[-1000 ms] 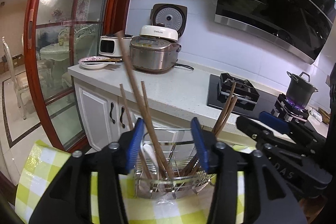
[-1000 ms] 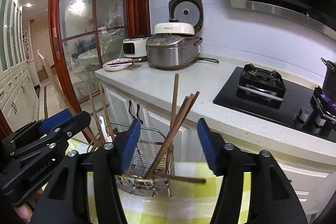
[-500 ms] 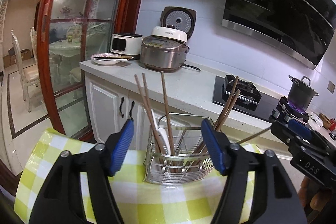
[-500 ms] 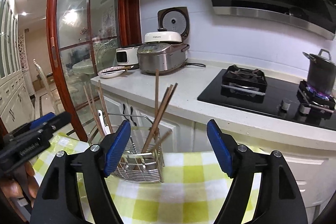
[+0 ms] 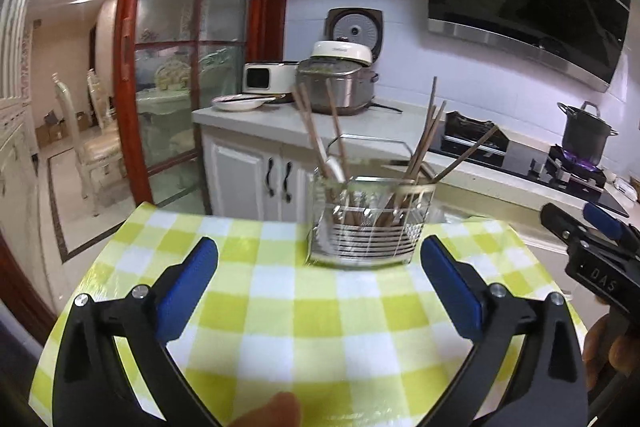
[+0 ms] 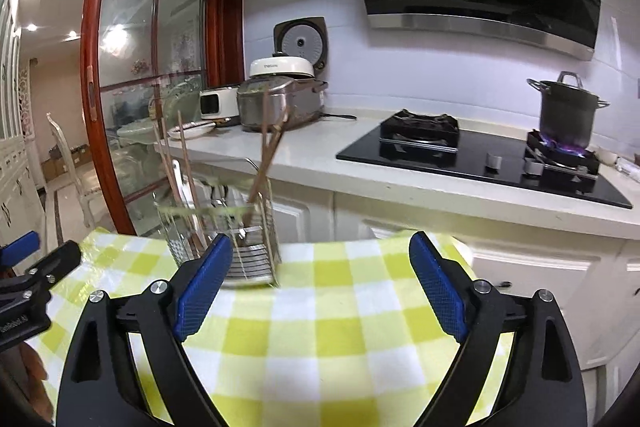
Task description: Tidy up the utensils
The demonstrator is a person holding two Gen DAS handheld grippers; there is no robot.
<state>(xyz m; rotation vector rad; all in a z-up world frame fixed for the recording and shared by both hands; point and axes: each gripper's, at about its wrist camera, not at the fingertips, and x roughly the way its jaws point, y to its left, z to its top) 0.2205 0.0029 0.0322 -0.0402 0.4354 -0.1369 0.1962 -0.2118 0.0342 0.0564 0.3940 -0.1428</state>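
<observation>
Chopsticks (image 5: 420,147) stand sorted in the wire rack (image 5: 368,223) on the table (image 5: 320,311) (none seen loose). Left tongs (image 5: 318,293) and right tongs (image 6: 320,287) are opening, empty. Task appears finished.

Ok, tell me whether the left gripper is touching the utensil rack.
Apart. The left wrist view shows bare checked cloth between the opening left gripper and the utensil rack, nothing between its jaws.

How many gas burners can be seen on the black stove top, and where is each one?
2. The unlit burner sits on the stove's left part; the lit burner, with blue flame under the dark pot, sits on its right part. None appears hidden.
</observation>
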